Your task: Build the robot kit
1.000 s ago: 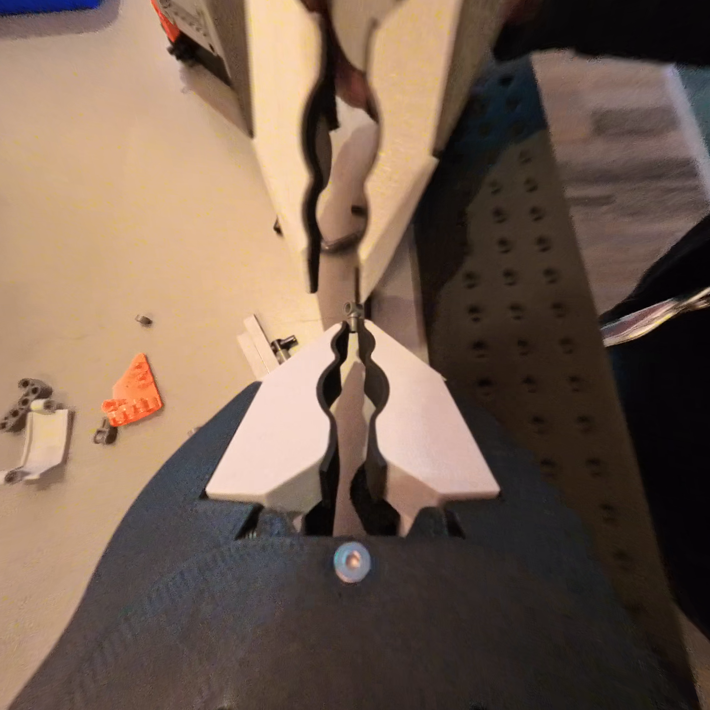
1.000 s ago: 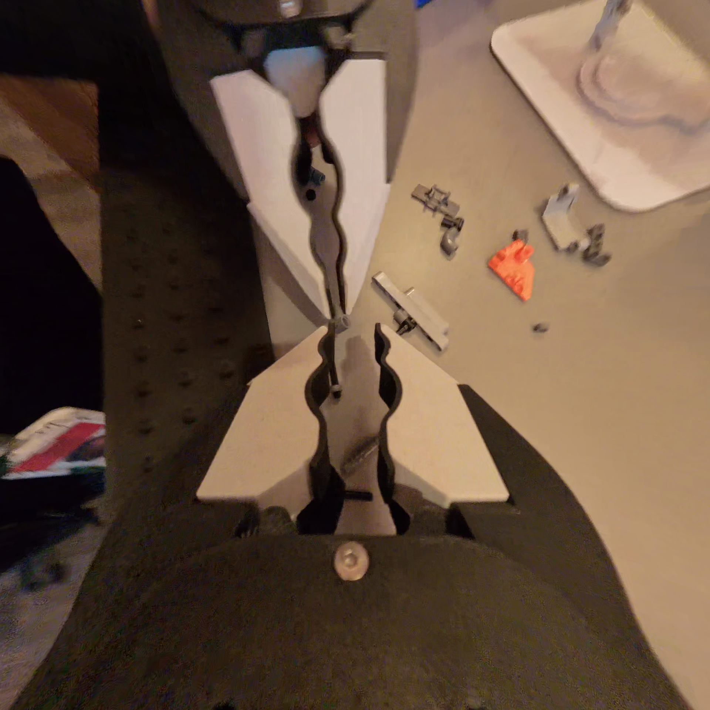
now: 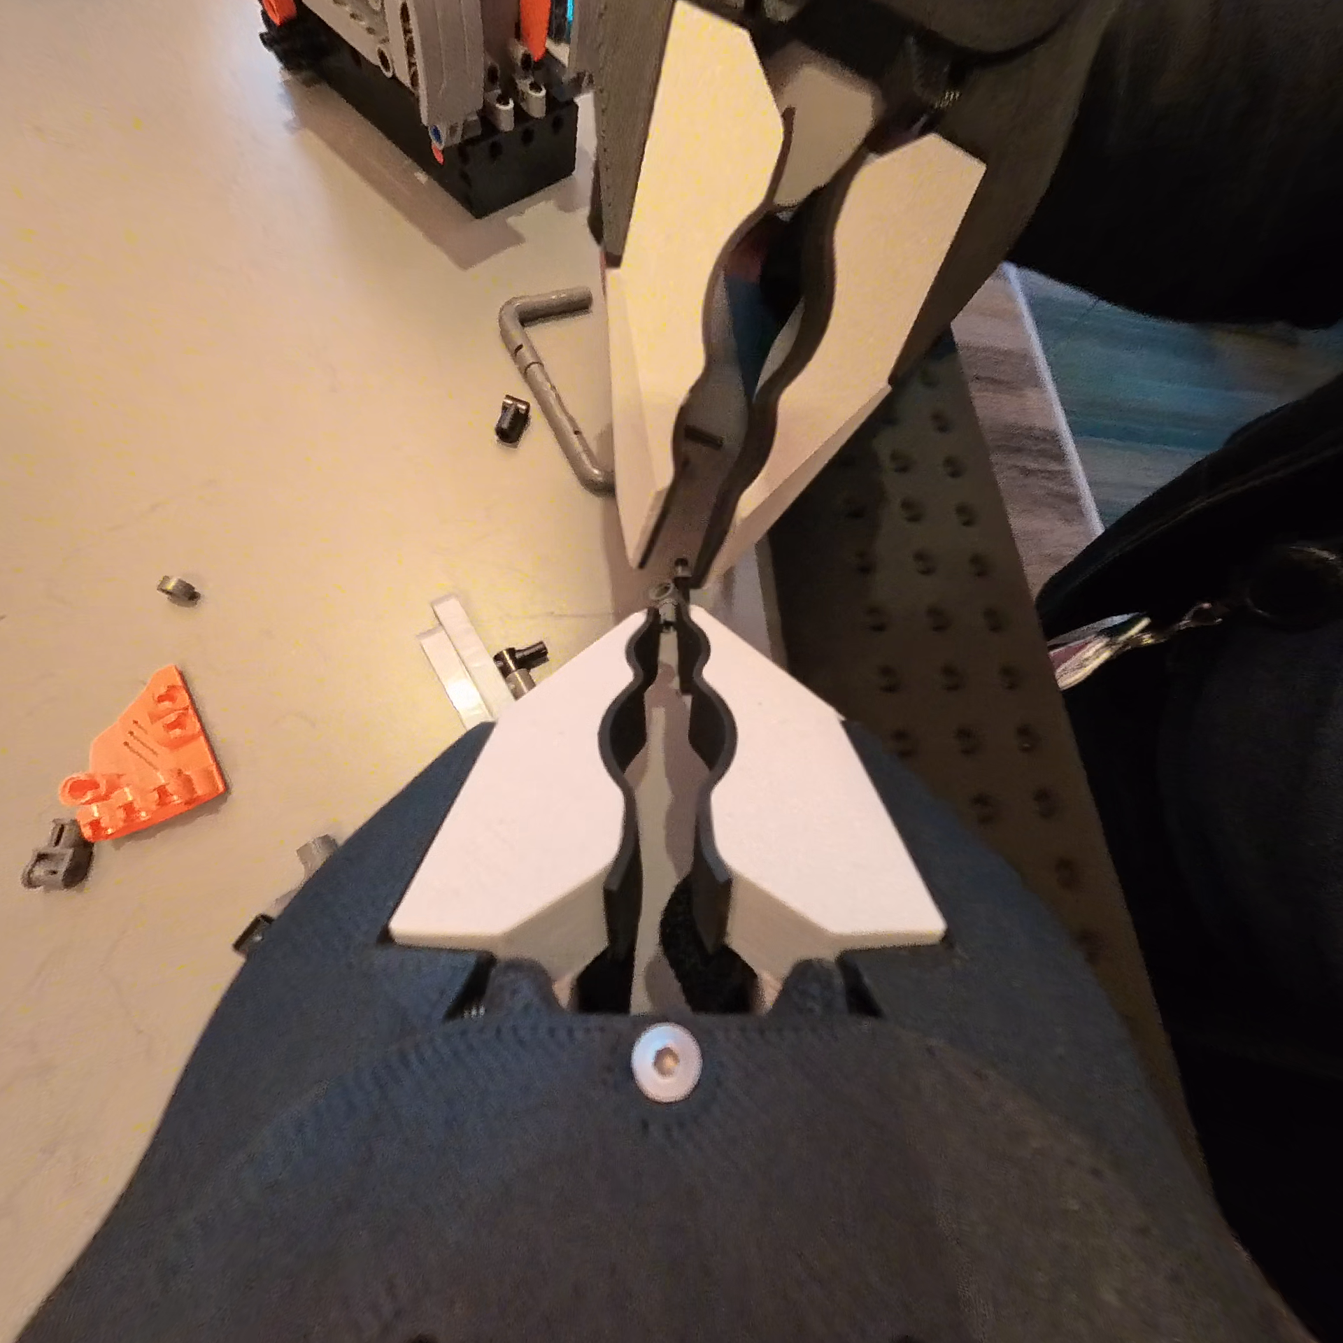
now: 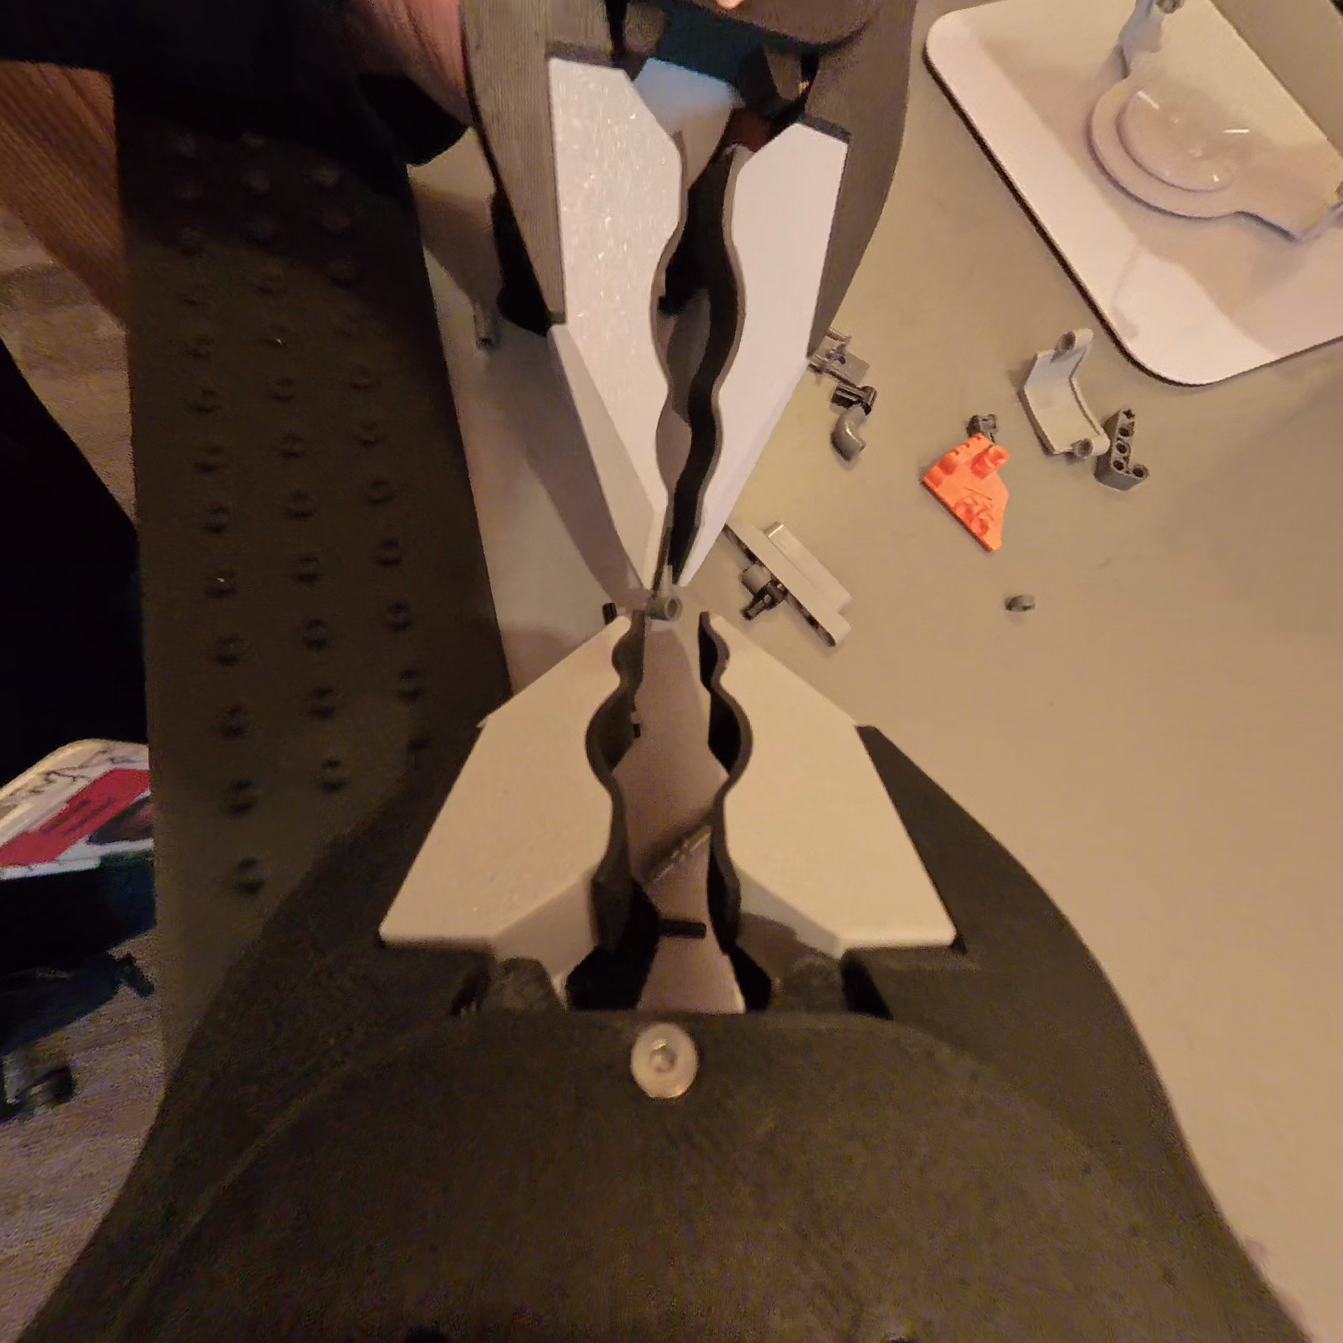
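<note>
**Grippers tip to tip over a tiny connector**

Connector (image 3: 666, 591) is very small, grey with a round hole, shape otherwise hard to read; it sits in the air between the two sets of tips, above the table (image 3: 218, 378) near its edge; left gripper (image 3: 665, 618) is clenched on it, the pads nearly meeting with a thin dark stem between them; how far the stem runs down the gap is hidden.
Right gripper (image 4: 672, 626) has its jaws parted, table visible through the gap; its left tip is at the connector, but whether they touch cannot be told; a short dark rod lies blurred deeper in its gap.
Each gripper blocks the table behind it in the other's view; a person's dark sleeve is cut off at the top.

Around: orange wedge plate (image 3: 145, 756), studded, with a small grey piece touching its corner; grey bent tube (image 3: 545, 378), partly behind the right gripper; white flat beam (image 3: 459, 665) just beside the left fingers; black and grey brick build (image 3: 450, 94), cut off at the top; grey bush (image 3: 178, 589), alone.
Dark perforated board (image 3: 945, 654) along the table edge; white rounded tray (image 4: 1032, 240) holding a clear dome; curved grey panel (image 4: 1054, 400) near it.
Fingers are white, faceted plastic with wavy black pads; bodies are dark, layered print.
</note>
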`<state>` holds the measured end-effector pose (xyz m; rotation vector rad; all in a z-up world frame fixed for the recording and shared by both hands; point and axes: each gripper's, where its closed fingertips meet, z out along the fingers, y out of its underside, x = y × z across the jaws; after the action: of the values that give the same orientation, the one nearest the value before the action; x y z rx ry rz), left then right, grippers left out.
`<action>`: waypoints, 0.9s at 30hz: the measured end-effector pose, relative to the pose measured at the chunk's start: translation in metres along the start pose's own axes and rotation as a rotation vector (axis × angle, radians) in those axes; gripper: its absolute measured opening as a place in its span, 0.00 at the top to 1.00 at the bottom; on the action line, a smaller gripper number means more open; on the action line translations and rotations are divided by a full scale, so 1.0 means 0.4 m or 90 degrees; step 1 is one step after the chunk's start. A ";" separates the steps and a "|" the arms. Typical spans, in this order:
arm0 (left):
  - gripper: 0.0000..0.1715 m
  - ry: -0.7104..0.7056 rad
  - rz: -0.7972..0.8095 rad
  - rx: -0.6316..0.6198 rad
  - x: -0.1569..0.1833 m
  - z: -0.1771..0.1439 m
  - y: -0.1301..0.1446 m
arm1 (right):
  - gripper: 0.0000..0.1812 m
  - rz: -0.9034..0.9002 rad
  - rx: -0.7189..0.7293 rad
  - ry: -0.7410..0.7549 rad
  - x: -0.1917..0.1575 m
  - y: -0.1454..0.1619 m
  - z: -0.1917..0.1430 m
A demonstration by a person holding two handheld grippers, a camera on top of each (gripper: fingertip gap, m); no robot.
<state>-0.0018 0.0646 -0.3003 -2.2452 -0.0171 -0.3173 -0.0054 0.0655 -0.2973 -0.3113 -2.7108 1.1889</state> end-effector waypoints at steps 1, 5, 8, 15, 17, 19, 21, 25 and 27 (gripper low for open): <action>0.98 0.004 -0.005 0.004 -0.001 -0.001 -0.001 | 0.92 -0.010 -0.002 0.003 -0.001 0.002 -0.001; 0.98 0.017 -0.014 0.021 0.001 -0.003 -0.007 | 0.92 -0.015 0.004 0.001 -0.007 -0.003 0.003; 0.98 0.037 -0.035 0.037 0.006 -0.005 -0.018 | 0.95 -0.058 -0.007 0.028 -0.006 -0.002 0.008; 0.98 0.062 -0.080 0.067 0.000 -0.014 -0.028 | 0.97 0.003 0.003 0.031 0.007 -0.004 0.005; 0.94 0.017 -0.072 0.065 -0.026 -0.029 -0.026 | 0.97 0.065 -0.020 0.028 0.027 0.020 0.008; 0.94 -0.039 -0.068 0.052 -0.064 -0.047 -0.016 | 0.97 0.132 -0.040 0.027 0.048 0.041 0.014; 0.90 -0.086 -0.061 0.035 -0.099 -0.055 -0.005 | 0.97 0.180 -0.073 0.025 0.062 0.063 0.027; 0.87 -0.142 -0.044 -0.046 -0.144 -0.041 0.043 | 0.97 0.232 -0.115 0.018 0.076 0.083 0.055; 0.88 -0.145 -0.041 -0.068 -0.149 -0.030 0.055 | 0.96 0.251 -0.115 0.009 0.078 0.077 0.065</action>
<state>-0.0597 0.0470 -0.3237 -2.3796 -0.1984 -0.0976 -0.0376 0.0755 -0.3352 -0.9084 -2.8312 1.0152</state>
